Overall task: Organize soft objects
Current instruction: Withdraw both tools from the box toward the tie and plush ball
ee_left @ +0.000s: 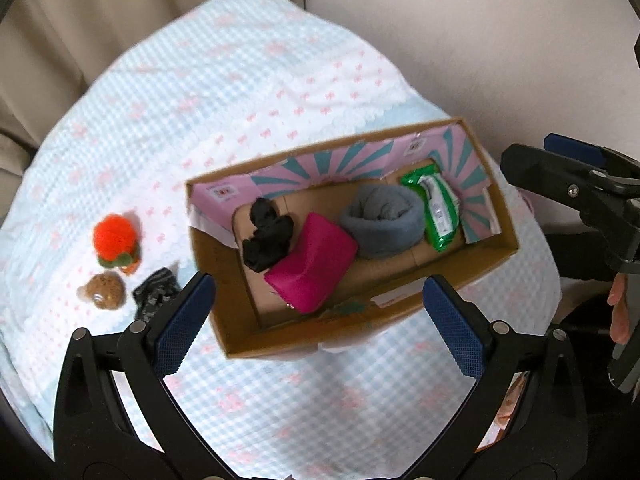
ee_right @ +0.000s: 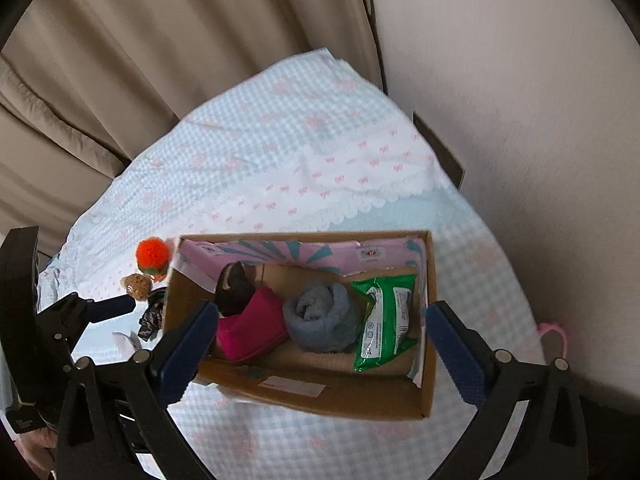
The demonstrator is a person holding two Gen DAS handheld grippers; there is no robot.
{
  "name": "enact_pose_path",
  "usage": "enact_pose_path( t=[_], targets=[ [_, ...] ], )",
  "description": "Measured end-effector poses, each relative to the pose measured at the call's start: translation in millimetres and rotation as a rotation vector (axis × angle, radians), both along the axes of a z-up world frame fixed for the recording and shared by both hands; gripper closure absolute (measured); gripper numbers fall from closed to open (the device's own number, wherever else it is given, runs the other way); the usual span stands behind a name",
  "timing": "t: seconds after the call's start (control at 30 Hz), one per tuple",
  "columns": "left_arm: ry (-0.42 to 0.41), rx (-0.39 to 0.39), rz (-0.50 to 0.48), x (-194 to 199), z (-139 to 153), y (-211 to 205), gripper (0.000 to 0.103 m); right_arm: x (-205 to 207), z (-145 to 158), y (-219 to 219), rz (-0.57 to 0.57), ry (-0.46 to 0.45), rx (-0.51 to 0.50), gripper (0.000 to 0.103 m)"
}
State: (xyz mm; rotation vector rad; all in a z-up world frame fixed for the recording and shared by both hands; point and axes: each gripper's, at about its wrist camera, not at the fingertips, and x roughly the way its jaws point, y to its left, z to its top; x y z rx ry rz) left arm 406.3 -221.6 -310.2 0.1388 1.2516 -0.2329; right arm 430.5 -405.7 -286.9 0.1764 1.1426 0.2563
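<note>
An open cardboard box stands on the checked cloth. Inside lie a black fabric piece, a magenta pouch, a rolled grey towel and a green wipes pack. Left of the box sit an orange pompom toy, a brown plush ball and a dark patterned cloth. My left gripper hangs open above the box's near wall, with nothing between its fingers. My right gripper is open over the box too, likewise holding nothing.
The light blue checked cloth covers a bed-like surface. Beige curtains hang behind and a pale wall rises to the right. A pink object lies at the cloth's right edge. A hand holds the other gripper at right.
</note>
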Motion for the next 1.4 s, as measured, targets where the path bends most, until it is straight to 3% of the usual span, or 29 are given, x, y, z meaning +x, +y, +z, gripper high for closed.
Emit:
enact_pose_path(
  t=[0.27,0.63,0.8,1.13,1.4],
  targets=[
    [-0.132,-0.062,0.046,-47,68,31,0.0,-39,67,19,0.002,-0.123,-0.036,0.0],
    [-0.344,-0.106,0.096,-139,161,106,0.0,-144,158,61,-0.048,-0.388,-0.096,0.0],
    [-0.423,-0.102,0.086,-182,190,144,0.0,-188,178,95,-0.081,-0.415,-0.143,0.0],
    [-0.483,-0.07,0.075,-233,199,226,0.0,-239,184,161,-0.126,-0.411,-0.166,0.0],
    [-0.466,-0.086,0.082,-233,181,298,0.0,-249,169,218,-0.164,-0.378,-0.193,0.0]
  ],
)
